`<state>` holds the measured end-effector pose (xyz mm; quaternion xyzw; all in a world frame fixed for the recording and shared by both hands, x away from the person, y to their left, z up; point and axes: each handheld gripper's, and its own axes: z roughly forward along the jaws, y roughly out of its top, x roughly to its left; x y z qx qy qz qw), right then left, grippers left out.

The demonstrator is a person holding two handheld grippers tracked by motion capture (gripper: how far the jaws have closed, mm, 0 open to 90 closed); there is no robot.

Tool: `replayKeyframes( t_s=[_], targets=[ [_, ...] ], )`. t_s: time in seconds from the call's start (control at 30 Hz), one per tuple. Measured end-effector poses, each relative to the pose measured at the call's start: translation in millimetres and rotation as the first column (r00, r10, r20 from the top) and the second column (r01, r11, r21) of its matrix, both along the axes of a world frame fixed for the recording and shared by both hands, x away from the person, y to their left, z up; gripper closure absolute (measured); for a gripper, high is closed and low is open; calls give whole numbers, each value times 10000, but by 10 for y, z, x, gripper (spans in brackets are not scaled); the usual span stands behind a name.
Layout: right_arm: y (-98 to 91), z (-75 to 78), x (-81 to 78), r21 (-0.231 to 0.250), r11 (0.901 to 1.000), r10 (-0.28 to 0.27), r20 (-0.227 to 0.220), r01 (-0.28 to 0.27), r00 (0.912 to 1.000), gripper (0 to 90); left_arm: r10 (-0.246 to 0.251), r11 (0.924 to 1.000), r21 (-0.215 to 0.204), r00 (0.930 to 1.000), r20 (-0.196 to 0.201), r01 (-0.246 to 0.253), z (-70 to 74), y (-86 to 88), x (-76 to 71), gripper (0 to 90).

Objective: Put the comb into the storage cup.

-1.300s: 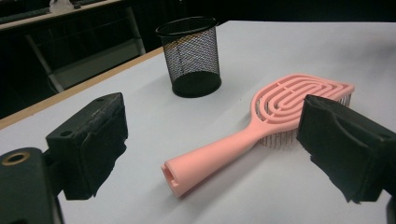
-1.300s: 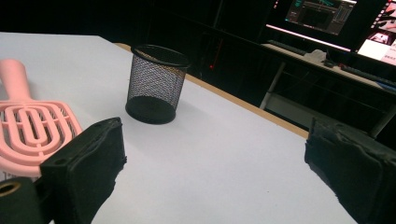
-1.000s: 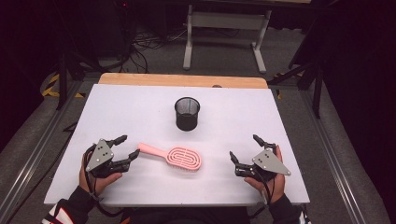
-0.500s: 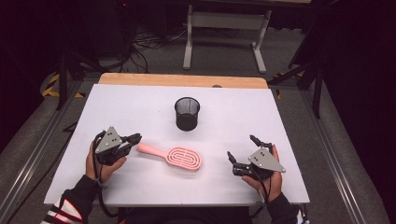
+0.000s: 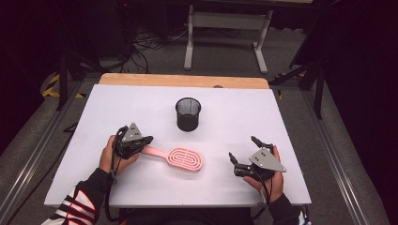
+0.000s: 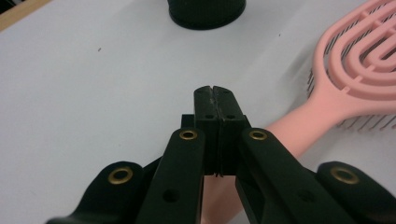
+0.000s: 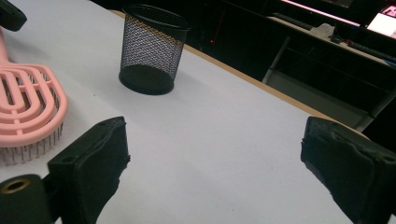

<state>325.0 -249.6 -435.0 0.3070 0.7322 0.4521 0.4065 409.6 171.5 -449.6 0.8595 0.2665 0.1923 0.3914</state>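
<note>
A pink hairbrush (image 5: 184, 159) lies flat on the white table (image 5: 263, 112), handle pointing left. My left gripper (image 5: 148, 139) sits right at the handle's end, its jaws pressed together with nothing between them; they have just been closing. In the left gripper view the shut tips (image 6: 215, 91) hover above the handle of the brush (image 6: 355, 70), which passes under them to the right. My right gripper (image 5: 242, 147) rests open right of the brush head. In its own view the open jaws (image 7: 215, 154) frame bare table, with the brush (image 7: 23, 102) at left.
A black mesh cup (image 5: 188, 114) stands upright behind the brush near the table's middle, seen too as the cup (image 7: 152, 49) and the cup (image 6: 207, 11). A wooden strip (image 5: 183, 80) edges the table's far side. A metal stand (image 5: 225, 21) is on the floor beyond.
My left gripper has moved right and forward to the brush handle's end and its jaws have gone from open to shut. The right gripper and the brush have stayed put.
</note>
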Motion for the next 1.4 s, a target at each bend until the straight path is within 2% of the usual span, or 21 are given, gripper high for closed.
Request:
replayKeyframes(
  t_s=[0.2, 0.37, 0.67, 1.0, 1.4],
  targets=[
    [8, 10, -16, -54, 10000, 64, 53, -64, 10000, 82, -52, 10000, 72, 9996, -275, 54, -37, 14, -11, 900],
    [7, 7, -14, -103, 9999, 128, 1, -128, 9999, 84, -121, 9991, 399, 9985, -527, 142, -75, 17, -45, 900],
    [4, 9, -19, -139, 9997, 220, -43, -221, 9997, 85, -370, 9963, 739, 9951, -916, 439, -105, 47, -201, 900],
    [-3, 10, -17, -155, 9997, 202, -78, -203, 9998, 86, -457, 9930, 1035, 9937, -1023, 563, -92, 81, -322, 898],
    [-13, 11, -12, -129, 9998, 178, -125, -180, 9998, 86, -740, 9897, 1129, 9893, -1256, 884, -104, 76, -484, 887]
  ],
)
